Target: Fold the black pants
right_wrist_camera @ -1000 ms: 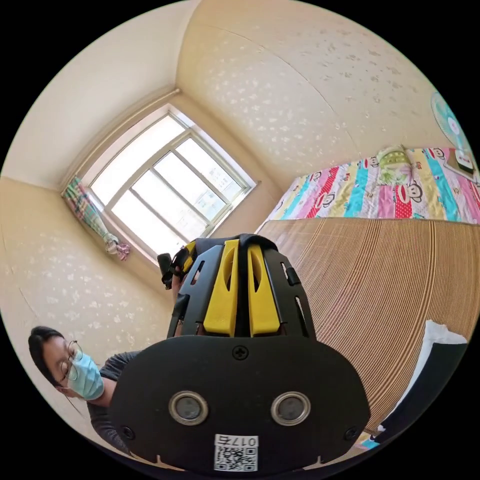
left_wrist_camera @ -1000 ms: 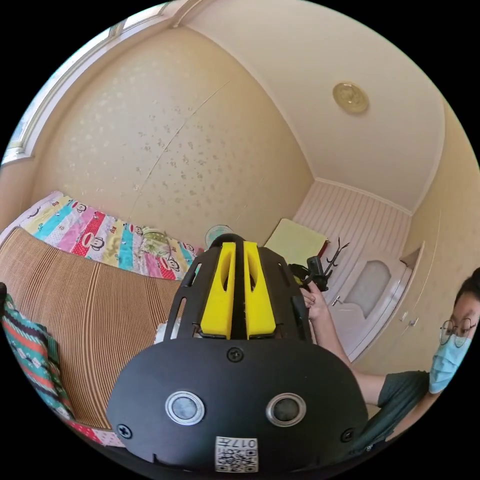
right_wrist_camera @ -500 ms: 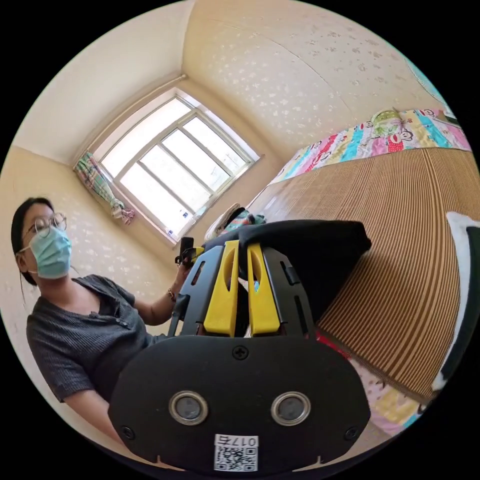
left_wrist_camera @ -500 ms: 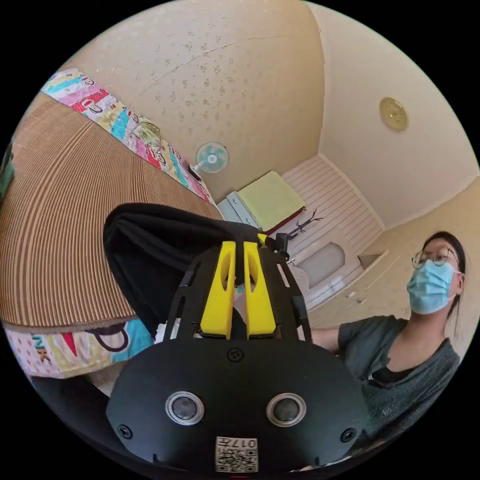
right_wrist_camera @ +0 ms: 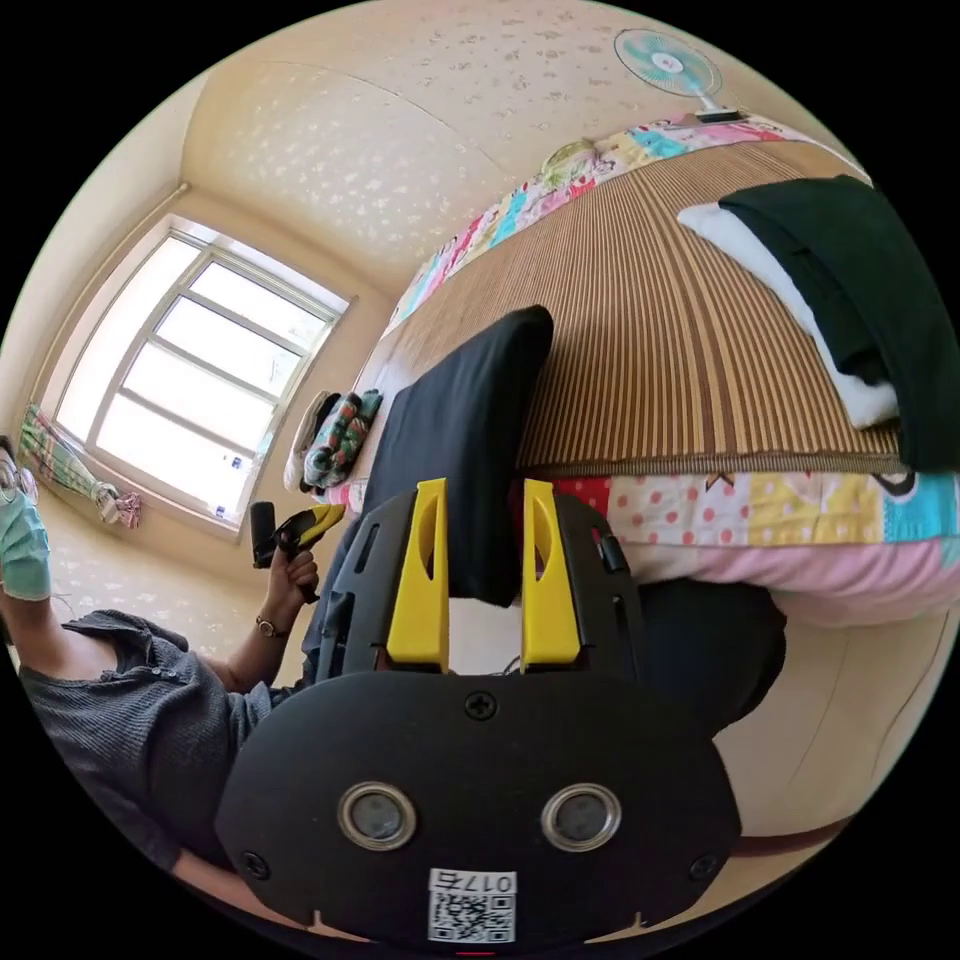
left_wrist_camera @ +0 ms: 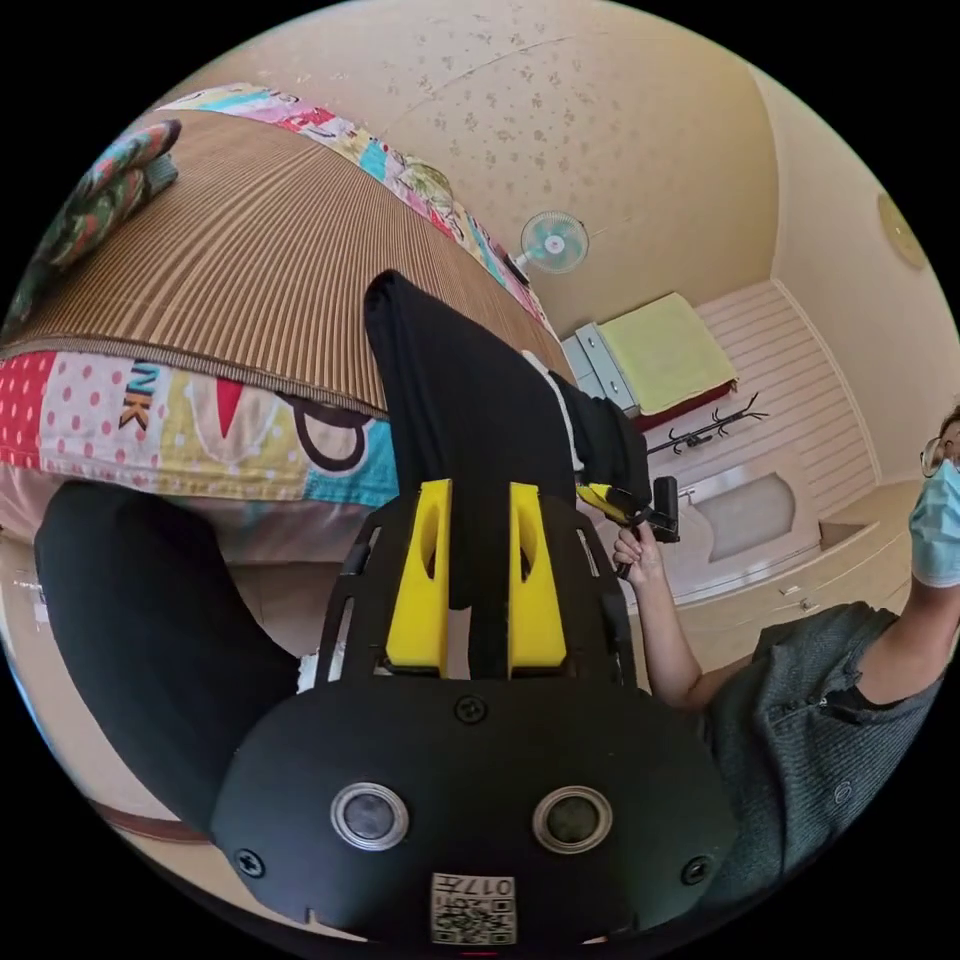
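Note:
The black pants (left_wrist_camera: 440,380) lie on the bed's striped bamboo mat (left_wrist_camera: 250,260), and one end hangs over the bed edge. My left gripper (left_wrist_camera: 480,490) faces that hanging end with its yellow jaws apart and black cloth showing in the gap. In the right gripper view the pants (right_wrist_camera: 450,420) run the same way off the mat (right_wrist_camera: 650,330). There my right gripper (right_wrist_camera: 485,488) also has its jaws apart around the cloth's lower end. A hand holds the right gripper (left_wrist_camera: 612,497) in the left gripper view, and the left gripper (right_wrist_camera: 315,518) in the right gripper view.
A black garment (right_wrist_camera: 850,270) lies on a white one at the mat's edge. A folded patterned cloth (right_wrist_camera: 335,440) sits near the window (right_wrist_camera: 190,380). A cartoon-print sheet (left_wrist_camera: 200,420) covers the bed side. A person (left_wrist_camera: 800,700) stands close. A dark rounded shape (left_wrist_camera: 150,650) is low beside the bed.
Both cameras swung down from the walls and ceiling toward the bed edge. Both pairs of jaws, shut before, now stand apart with the pants' end between them.

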